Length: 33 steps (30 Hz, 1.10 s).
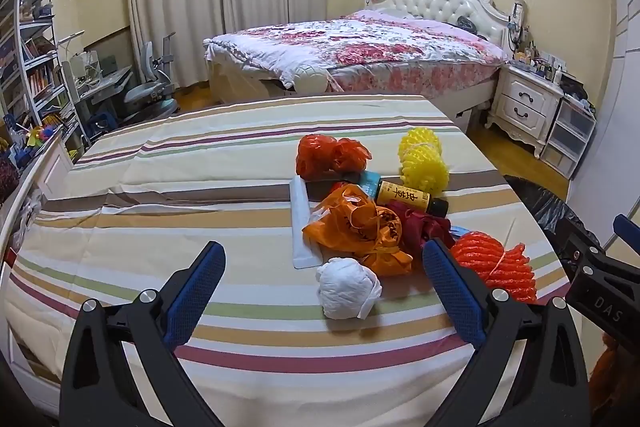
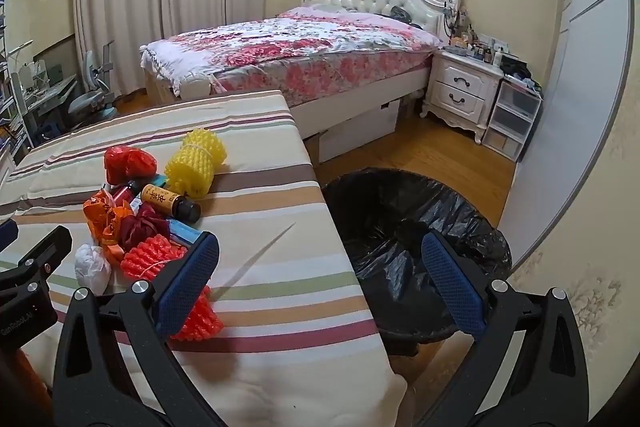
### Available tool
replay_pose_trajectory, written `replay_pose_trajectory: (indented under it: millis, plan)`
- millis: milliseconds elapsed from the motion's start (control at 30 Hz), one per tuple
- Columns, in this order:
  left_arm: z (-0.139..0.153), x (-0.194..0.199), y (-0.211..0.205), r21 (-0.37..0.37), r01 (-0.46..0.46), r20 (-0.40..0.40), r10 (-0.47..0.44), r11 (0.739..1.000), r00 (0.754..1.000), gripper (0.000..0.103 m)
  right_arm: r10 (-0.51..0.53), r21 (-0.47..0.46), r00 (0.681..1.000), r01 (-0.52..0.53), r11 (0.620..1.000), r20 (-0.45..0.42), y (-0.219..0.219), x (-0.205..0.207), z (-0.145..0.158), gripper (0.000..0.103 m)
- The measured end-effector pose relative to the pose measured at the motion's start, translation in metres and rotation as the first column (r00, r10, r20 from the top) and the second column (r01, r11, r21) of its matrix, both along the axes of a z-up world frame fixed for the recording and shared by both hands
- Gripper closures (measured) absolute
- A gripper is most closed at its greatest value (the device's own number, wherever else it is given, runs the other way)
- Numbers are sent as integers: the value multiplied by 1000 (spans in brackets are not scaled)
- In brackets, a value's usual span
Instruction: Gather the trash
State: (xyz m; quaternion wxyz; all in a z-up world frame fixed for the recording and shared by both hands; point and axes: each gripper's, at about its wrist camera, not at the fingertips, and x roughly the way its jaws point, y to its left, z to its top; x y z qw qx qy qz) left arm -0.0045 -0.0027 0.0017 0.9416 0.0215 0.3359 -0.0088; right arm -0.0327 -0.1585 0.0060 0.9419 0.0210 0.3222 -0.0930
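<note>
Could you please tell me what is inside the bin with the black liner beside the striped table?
In the right wrist view, the bin shows only its crumpled black liner; no trash is visible inside. The very bottom is dark, and one of the right gripper's fingers covers part of it.

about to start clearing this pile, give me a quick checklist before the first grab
1. Left tongs open and empty: ok.
2. Right tongs open and empty: ok.
3. White wad lies between the left fingers, nothing on top: ok.
4. Bin beside the striped cloth, black liner open: ok.
5. Bin has room left: cannot tell, its inside is dark.
6. Orange foam net clear of the left fingers: not ok, it sits right behind one.
</note>
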Motion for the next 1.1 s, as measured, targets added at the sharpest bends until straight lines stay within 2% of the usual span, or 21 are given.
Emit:
replay_pose_trajectory:
  millis: [1100]
  plan:
    - [-6, 5, -1, -2, -3, -8, 3, 1000, 1000, 7, -4, 1, 1000, 4, 1000, -14, -6, -2, -5, 4]
